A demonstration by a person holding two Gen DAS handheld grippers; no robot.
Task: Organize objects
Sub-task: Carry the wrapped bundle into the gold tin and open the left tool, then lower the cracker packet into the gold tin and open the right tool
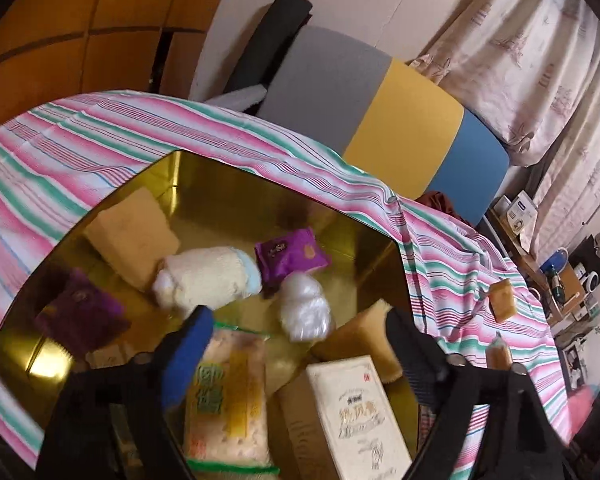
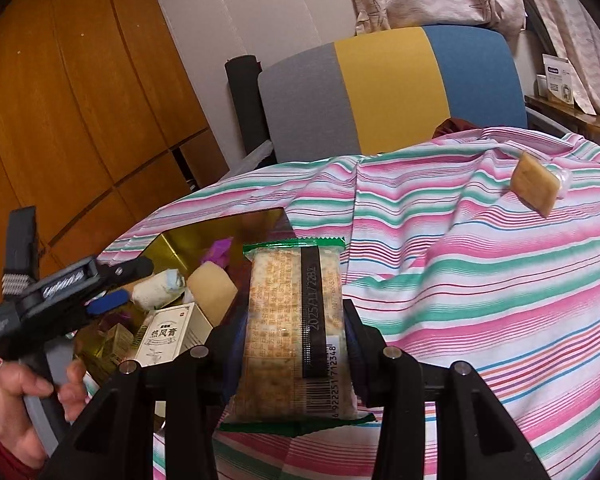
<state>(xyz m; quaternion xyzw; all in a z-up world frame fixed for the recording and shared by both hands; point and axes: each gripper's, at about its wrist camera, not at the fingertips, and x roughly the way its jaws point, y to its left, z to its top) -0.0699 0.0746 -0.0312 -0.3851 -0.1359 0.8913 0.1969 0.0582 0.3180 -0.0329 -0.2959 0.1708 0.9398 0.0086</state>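
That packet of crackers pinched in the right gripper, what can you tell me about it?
The clear plastic cracker packet with green crimped ends shows pale, speckled square crackers inside. Its back faces the right wrist camera: a black strip with a printed date, and a barcode near the bottom. The right gripper clamps it by its long sides, lengthwise pointing away from the camera, above the pink-and-green striped cloth, just right of the shiny gold tray.

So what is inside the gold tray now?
Inside the gold tray lie two yellow sponges, a rolled towel, purple packets, a white plastic bag, a cracker pack and a white box. Anything beneath them is covered.
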